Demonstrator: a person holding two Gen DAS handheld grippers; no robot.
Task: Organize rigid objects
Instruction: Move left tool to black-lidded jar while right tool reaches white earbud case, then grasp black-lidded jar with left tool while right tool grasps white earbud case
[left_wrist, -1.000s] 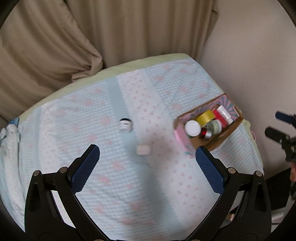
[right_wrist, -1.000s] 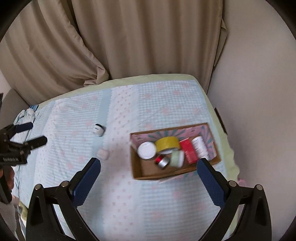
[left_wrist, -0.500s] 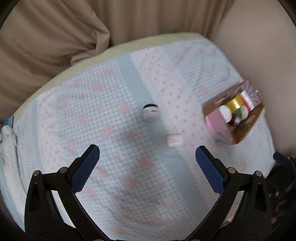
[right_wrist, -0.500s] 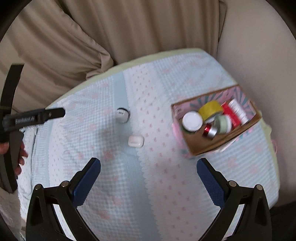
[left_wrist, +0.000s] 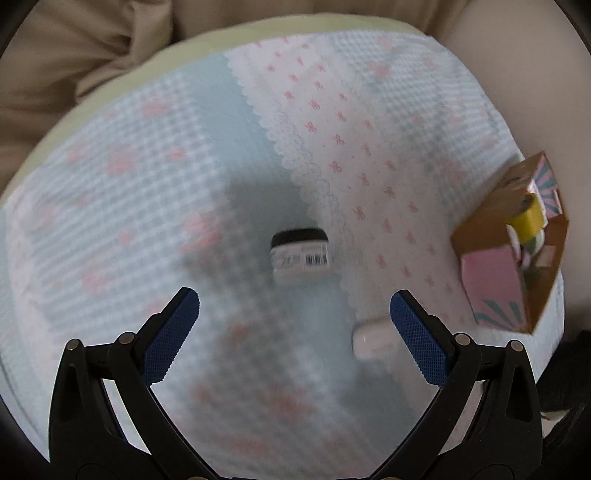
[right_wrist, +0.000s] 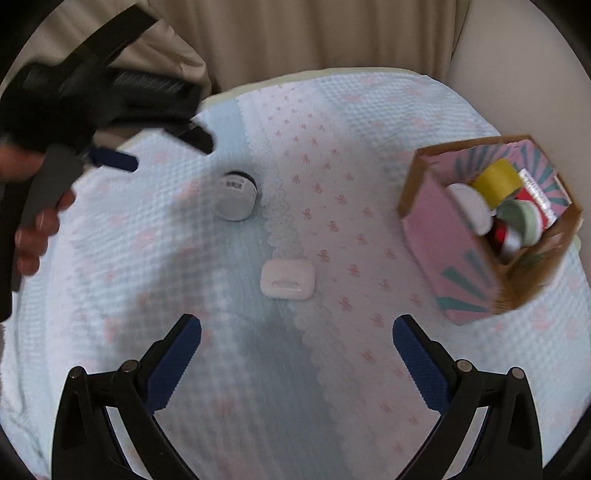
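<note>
Left gripper (left_wrist: 293, 314) wide open, empty, hovering over the cloth (left_wrist: 147, 221). Jar (left_wrist: 300, 255) lies on its side at 12 o'clock just beyond the jaw gap, centred between the fingers, not touching. White case (left_wrist: 373, 338) sits just inside the right-hand finger, partly hidden by it; contact unclear. Right gripper (right_wrist: 295, 343) wide open, empty; case (right_wrist: 288, 278) at 12 o'clock ahead of its gap, jar (right_wrist: 236, 195) beyond at 11. Box (right_wrist: 443, 243) of items at 2 o'clock.
</note>
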